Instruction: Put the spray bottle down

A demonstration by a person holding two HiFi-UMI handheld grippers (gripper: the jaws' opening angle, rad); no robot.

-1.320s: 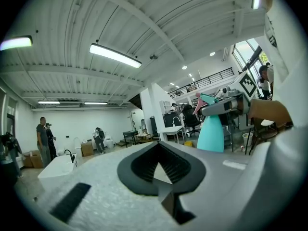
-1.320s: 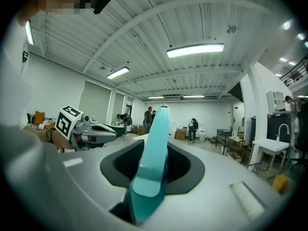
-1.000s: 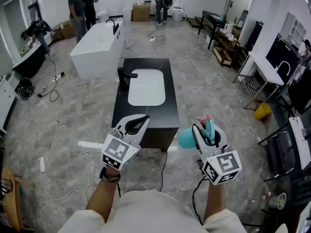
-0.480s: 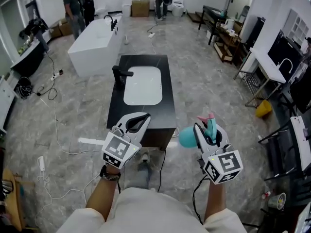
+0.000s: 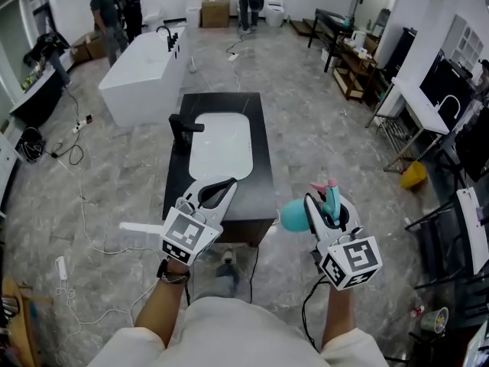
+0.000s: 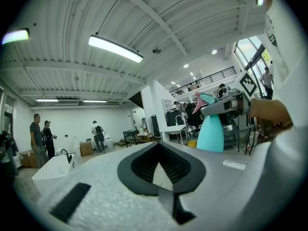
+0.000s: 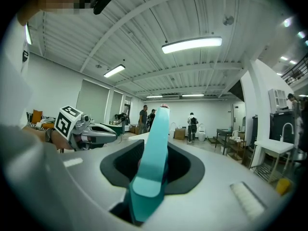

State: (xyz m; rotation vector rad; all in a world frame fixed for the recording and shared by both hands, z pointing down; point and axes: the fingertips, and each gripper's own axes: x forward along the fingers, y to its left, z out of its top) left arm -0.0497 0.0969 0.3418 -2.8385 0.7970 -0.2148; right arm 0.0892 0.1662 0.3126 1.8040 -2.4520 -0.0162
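A turquoise spray bottle (image 5: 293,215) with a pink nozzle hangs in the air, its neck between the jaws of my right gripper (image 5: 327,205), which is shut on it. The right gripper view shows the bottle's trigger part (image 7: 155,153) standing up out of the jaws. My left gripper (image 5: 218,192) is level beside it, shut and empty. The bottle (image 6: 210,131) also shows at the right of the left gripper view. Both grippers are short of the near end of a black vanity top (image 5: 260,128).
The vanity holds a white basin (image 5: 221,144) and a black tap (image 5: 182,128). A white bathtub (image 5: 141,75) stands behind at the left, with people (image 5: 103,10) at the back. Cables (image 5: 84,205) trail over the floor at the left. Tables and shelves (image 5: 428,105) line the right.
The vanity has drawn a little nearer and shifted left in the head view, and a shoe now shows below. Both grippers keep their pose, and the grip on the bottle is unchanged.
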